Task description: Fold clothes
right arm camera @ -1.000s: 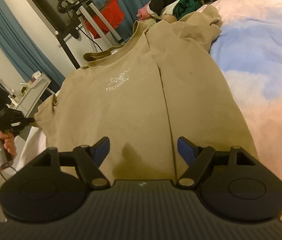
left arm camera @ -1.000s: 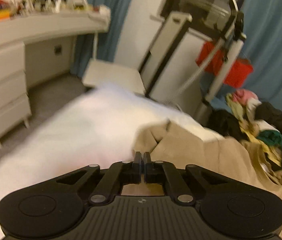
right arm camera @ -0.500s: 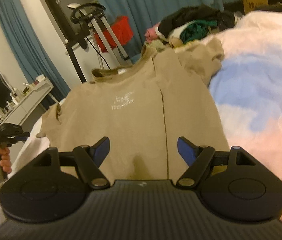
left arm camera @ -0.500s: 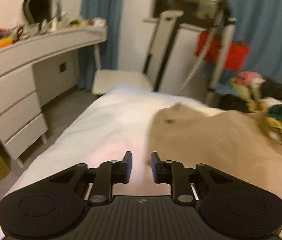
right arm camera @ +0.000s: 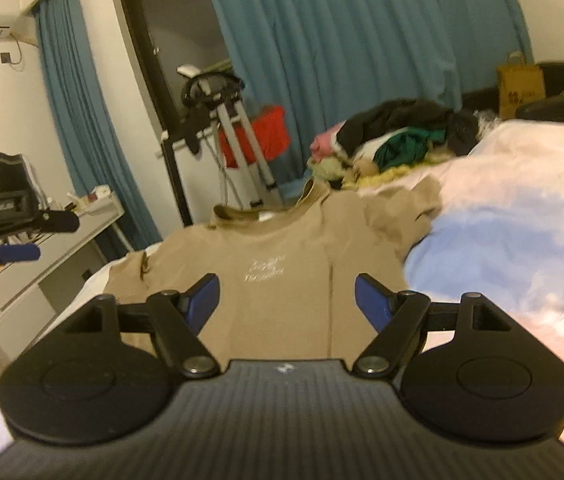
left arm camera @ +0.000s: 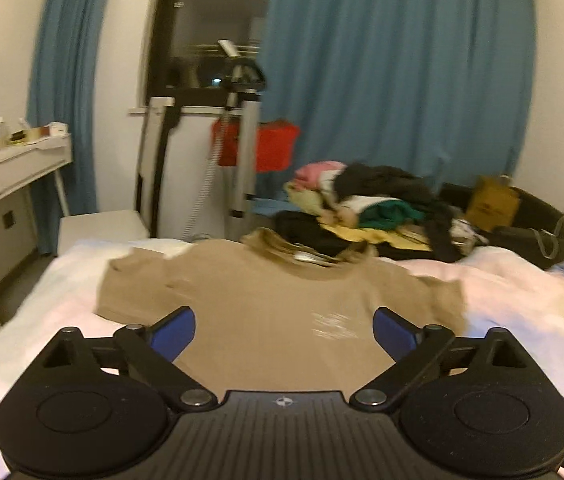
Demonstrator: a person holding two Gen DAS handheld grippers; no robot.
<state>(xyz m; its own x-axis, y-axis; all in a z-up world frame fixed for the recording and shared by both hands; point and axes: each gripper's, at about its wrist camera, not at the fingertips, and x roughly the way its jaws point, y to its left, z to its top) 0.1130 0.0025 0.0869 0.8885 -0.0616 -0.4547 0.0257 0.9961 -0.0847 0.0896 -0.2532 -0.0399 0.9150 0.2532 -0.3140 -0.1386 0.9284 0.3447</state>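
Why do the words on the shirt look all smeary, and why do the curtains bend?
Left wrist view: the shirt print is streaked by motion blur, the claw sharp. Right wrist view: same smear on the print; the curtains bow from the fisheye lens; the room light is dim and yellowish.

The tan T-shirt (left arm camera: pixel 266 312) is soft matt cloth, lightly creased, with a ribbed collar and a pale print on its chest. Under the T-shirt the bedcover (left arm camera: pixel 522 292) looks like smooth, faintly glossy cloth in pink, white and blue. Beyond the T-shirt's collar the clothes pile (left arm camera: pixel 370 204) is mixed matt cloth. Behind the pile the curtains (left arm camera: pixel 394 72) are dull blue cloth in deep folds. The left gripper (left arm camera: pixel 284 330) and right gripper (right arm camera: pixel 287 298) are matt black plastic with ribbed bodies, shiny metal pivot pins and blue pads (right arm camera: pixel 202 300), probably rubbery.
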